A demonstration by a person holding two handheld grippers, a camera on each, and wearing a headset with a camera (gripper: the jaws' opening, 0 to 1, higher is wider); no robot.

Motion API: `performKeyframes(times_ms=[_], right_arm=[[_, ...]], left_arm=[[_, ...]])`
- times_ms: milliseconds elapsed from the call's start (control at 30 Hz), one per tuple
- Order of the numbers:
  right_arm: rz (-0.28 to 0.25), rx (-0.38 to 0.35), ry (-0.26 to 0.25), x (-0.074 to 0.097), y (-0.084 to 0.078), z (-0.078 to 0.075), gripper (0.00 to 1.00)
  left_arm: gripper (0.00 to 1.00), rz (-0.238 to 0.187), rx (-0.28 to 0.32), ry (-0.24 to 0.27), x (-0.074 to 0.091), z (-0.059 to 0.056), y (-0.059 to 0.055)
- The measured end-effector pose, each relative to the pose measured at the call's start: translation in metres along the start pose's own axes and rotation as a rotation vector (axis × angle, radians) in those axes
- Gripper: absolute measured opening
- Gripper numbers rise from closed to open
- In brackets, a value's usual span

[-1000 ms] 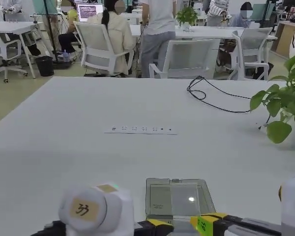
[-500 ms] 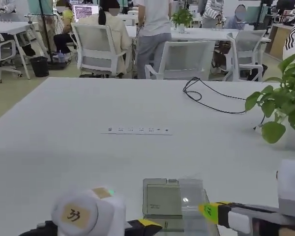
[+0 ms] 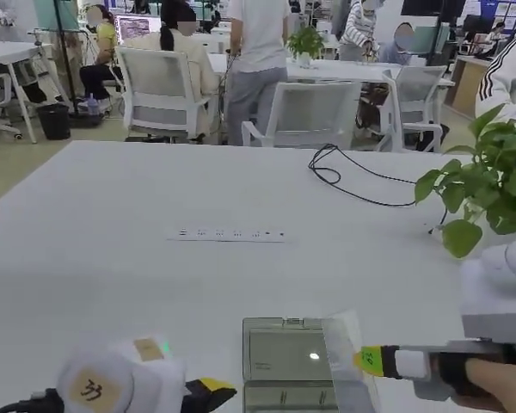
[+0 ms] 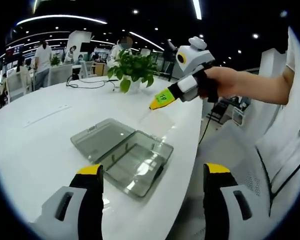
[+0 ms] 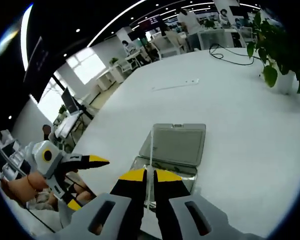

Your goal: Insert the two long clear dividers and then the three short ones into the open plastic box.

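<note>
Right gripper point(image 5: 149, 174) had its jaws pinched together on a long clear divider point(image 3: 342, 344), the thin sheet edge-on between the yellow tips in the right gripper view. What changed: a second earlier that gripper sat low at the head view's bottom edge with no sheet readable, and now the divider was lifted into sight over the 3 o'clock side of the open plastic box point(image 3: 279, 353). That reads as pick done and carry under way (insertion not yet started, by my judgement). The box lay flat on the white table point(image 3: 112, 258) with the lid hinged back toward 12 o'clock. Its base looked empty in the left gripper view, though clear on clear was hard to call. Left gripper point(image 4: 153, 170) had its jaws spread wide and held nothing. It had slid from overlapping the box's near-left corner to about 8 o'clock of the box, clear of it. The whole head view had also drifted, so the shift of the plant point(image 3: 490, 189) at 2 o'clock was the camera moving.
</note>
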State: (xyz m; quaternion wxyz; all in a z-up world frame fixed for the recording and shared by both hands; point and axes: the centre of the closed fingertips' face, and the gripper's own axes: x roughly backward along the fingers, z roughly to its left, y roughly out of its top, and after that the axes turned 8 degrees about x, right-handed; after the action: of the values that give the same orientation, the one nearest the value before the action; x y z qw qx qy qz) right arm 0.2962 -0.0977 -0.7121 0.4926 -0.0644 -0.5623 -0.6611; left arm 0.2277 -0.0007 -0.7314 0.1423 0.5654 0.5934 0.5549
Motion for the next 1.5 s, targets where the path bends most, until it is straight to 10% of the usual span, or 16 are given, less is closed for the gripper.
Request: performKeyframes(times_ms=[500, 1500], right_arm=[[0.247, -0.088, -0.099, -0.017, -0.037, -0.013, 0.07], [0.339, -0.197, -0.159, -0.038, -0.068, -0.024, 0.07]], left_arm=[[1.00, 0.033, -0.098, -0.038, 0.003, 0.007, -0.016], [1.00, 0.027, -0.067, -0.058, 0.005, 0.011, -0.027]])
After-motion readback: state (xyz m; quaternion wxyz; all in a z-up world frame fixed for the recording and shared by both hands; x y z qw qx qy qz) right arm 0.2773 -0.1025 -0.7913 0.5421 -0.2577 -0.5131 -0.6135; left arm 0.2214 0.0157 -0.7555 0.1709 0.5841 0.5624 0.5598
